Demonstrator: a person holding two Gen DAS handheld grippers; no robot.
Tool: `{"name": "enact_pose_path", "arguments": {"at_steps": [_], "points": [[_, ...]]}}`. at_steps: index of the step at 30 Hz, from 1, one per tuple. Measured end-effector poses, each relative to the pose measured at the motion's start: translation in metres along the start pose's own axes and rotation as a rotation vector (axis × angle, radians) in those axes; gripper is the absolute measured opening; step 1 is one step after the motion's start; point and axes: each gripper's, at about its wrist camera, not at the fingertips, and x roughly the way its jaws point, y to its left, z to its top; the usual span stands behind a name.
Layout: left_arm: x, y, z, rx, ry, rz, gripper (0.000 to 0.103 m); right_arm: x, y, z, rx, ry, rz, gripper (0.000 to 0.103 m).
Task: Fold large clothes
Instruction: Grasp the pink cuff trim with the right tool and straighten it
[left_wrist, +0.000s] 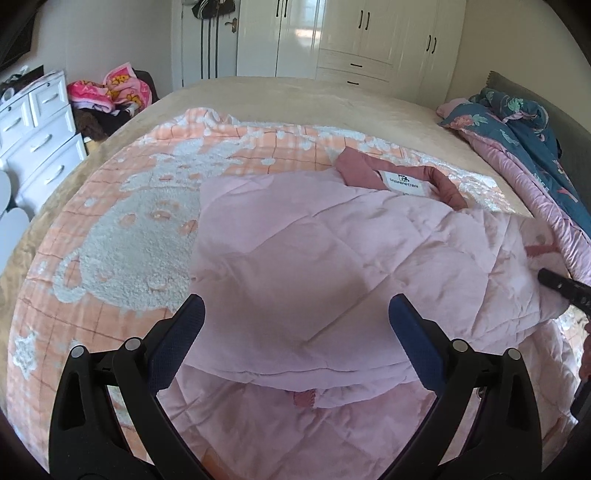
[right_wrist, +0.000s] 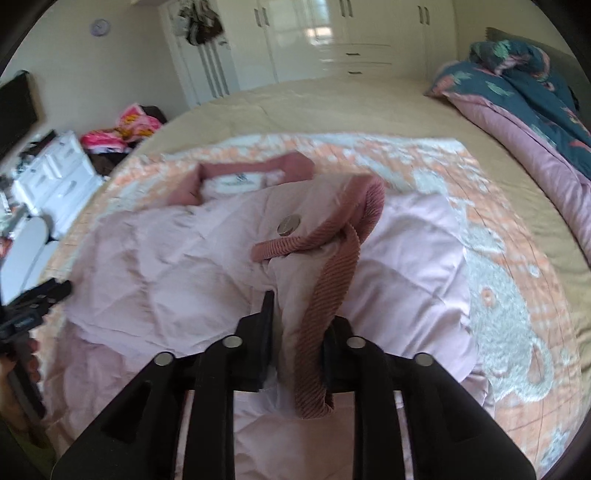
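Right gripper (right_wrist: 295, 332): jaws narrow, clamped on the ribbed cuff (right_wrist: 328, 314) of the pink quilted jacket (left_wrist: 314, 266), sleeve raised over the body. Left gripper (left_wrist: 295, 332): jaws wide, holding nothing, poised above the near hem. Jacket lies on the peach blanket (left_wrist: 122, 229) across the bed (left_wrist: 332, 99), long axis near to far, collar (left_wrist: 369, 170) pointing far.

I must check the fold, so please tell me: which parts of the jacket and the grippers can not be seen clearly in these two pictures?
- Jacket hem, both views: hidden behind gripper frames, cut by the bottom edge.
- Collar label, right wrist view: blurred; left view: print too small.
- Right gripper pads: hidden by the cuff.
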Motion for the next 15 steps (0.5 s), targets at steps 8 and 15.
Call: {"name": "enact_pose_path", "arguments": {"at_steps": [8, 15], "points": [[0.01, -0.003, -0.003, 0.014, 0.024, -0.021, 0.088, -0.037, 0.008, 0.004, 0.007, -0.147, -0.159, 0.068], [0.035, 0.001, -0.016, -0.012, 0.089, -0.02, 0.089, -0.021, 0.052, 0.009, -0.164, -0.105, -0.077, 0.068]]}}
